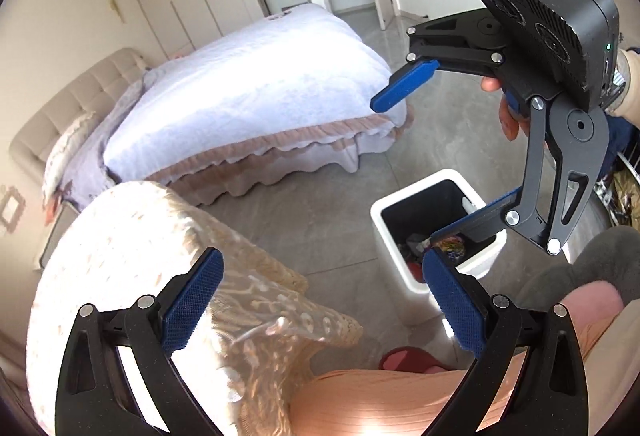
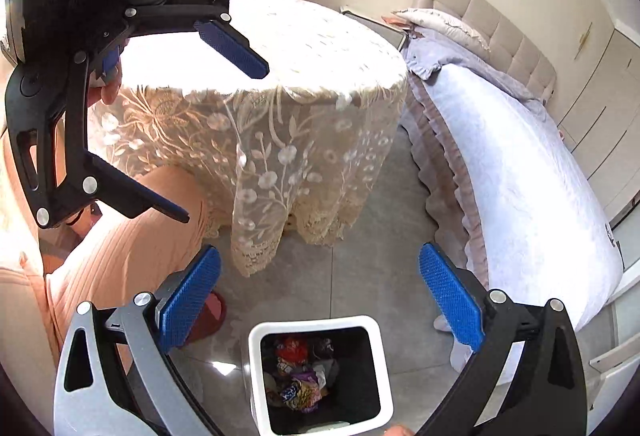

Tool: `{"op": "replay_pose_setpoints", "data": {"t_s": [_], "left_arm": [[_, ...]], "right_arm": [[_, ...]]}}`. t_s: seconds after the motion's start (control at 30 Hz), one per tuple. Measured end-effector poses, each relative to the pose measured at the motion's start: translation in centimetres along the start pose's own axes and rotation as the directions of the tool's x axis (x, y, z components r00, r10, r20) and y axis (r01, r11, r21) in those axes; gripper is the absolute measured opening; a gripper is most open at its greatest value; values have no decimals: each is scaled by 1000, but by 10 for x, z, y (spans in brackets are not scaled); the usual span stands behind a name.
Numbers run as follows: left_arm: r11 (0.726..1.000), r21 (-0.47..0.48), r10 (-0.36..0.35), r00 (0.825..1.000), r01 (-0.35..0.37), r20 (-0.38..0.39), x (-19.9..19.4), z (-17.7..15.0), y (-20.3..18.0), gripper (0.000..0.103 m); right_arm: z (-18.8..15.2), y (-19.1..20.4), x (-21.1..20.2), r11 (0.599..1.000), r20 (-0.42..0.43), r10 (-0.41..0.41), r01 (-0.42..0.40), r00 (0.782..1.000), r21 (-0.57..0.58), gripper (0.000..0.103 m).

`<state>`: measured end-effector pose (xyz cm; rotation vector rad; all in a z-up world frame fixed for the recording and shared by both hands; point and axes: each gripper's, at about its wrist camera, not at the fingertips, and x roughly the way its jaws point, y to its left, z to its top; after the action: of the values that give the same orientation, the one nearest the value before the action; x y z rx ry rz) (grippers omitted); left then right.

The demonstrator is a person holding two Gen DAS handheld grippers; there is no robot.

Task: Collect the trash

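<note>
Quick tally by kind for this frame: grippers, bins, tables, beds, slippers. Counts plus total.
Two-finger grippers with blue pads: 2 (left gripper, right gripper), both open and empty
White square trash bin with wrappers inside: 1
Round table under cream lace cloth: 1
Bed with white cover: 1
Red slipper: 1
Total: 6

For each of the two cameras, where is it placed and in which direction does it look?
Left wrist: sits on the left gripper, looking over the lace-covered round table toward the bed; the right gripper and peach trouser legs show.
Right wrist: sits on the right gripper, looking down into the white square trash bin; the left gripper shows.
Shared: bin, table, bed, both grippers open.
</note>
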<state>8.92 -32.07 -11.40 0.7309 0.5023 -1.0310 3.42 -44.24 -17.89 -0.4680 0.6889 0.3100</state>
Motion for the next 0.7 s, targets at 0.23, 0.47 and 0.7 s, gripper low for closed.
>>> {"op": "replay_pose_setpoints", "data": {"t_s": [0.23, 0.47, 0.7], "left_arm": [[963, -165, 219, 975, -213, 23, -49, -24, 38, 98], [869, -328, 395, 919, -372, 3, -96, -52, 67, 98], [748, -460, 515, 856, -479, -53, -139, -85, 93, 98]], "right_arm": [[52, 21, -2, 1000, 115, 10, -10, 993, 6, 99], [104, 43, -3, 999, 215, 1, -11, 977, 46, 99], [145, 67, 1, 992, 269, -18, -17, 963, 128, 99]]}}
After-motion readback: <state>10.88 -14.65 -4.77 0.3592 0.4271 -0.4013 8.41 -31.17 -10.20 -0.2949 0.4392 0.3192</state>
